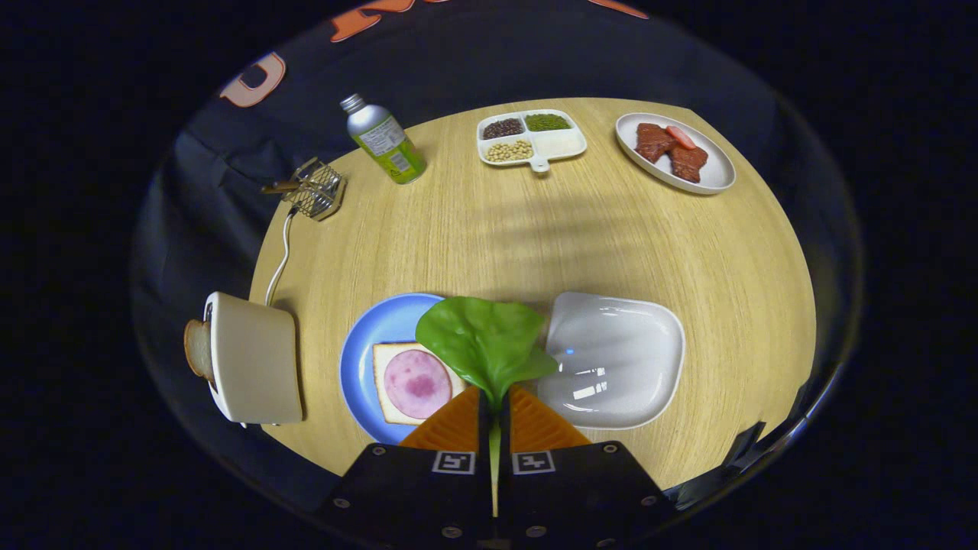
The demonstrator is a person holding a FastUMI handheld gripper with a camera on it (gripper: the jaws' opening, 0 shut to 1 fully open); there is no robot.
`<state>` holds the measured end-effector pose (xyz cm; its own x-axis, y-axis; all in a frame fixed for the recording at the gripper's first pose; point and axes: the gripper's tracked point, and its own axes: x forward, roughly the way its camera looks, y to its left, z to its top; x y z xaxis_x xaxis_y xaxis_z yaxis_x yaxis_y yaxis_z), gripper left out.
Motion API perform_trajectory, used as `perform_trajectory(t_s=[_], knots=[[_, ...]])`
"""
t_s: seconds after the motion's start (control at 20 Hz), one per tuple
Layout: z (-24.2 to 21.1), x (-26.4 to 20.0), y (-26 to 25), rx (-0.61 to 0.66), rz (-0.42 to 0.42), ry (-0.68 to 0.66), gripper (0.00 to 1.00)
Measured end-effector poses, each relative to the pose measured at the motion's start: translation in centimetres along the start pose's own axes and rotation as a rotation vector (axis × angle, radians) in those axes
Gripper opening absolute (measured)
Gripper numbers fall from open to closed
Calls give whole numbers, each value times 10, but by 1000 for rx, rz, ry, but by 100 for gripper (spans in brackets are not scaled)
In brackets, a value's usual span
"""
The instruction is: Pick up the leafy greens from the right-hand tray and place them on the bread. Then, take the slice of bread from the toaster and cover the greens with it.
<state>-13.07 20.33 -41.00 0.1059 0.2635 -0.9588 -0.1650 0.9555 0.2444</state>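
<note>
The stem of the greens (484, 344) is clamped between the two orange fingers (451, 428) of the gripper (494, 405), which are pressed together on it. The leaf is held upright just ahead of the fingertips, and the thin stem is seen running back down between the fingers. Behind the leaf, to the left, a blue plate (367, 336) is seen, on which a bread slice (390, 370) lies with a round pink ham slice (417, 383) on top. The leaf is held over the plate's right edge, above the gap between the plate and a white tray (619, 359) on the right. Nothing can be made out in the tray. A white toaster (256, 359) stands at the near left edge of the table (497, 229), with a second bread slice (199, 349) sticking out of its slot. A white cord (279, 260) is seen running from the toaster towards a small wire basket (315, 191) farther off. Beyond that, a green bottle (386, 141) is seen. At the far side a divided dish (531, 137) of beans and grains is set, and to its right a white plate (676, 153) with pieces of meat.
</note>
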Motion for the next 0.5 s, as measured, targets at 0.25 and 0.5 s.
perform_trajectory(t_s=[0.25,0.5], knots=[[-7,11,27,-43,1,31,5],[-6,23,46,-76,-10,49,12]])
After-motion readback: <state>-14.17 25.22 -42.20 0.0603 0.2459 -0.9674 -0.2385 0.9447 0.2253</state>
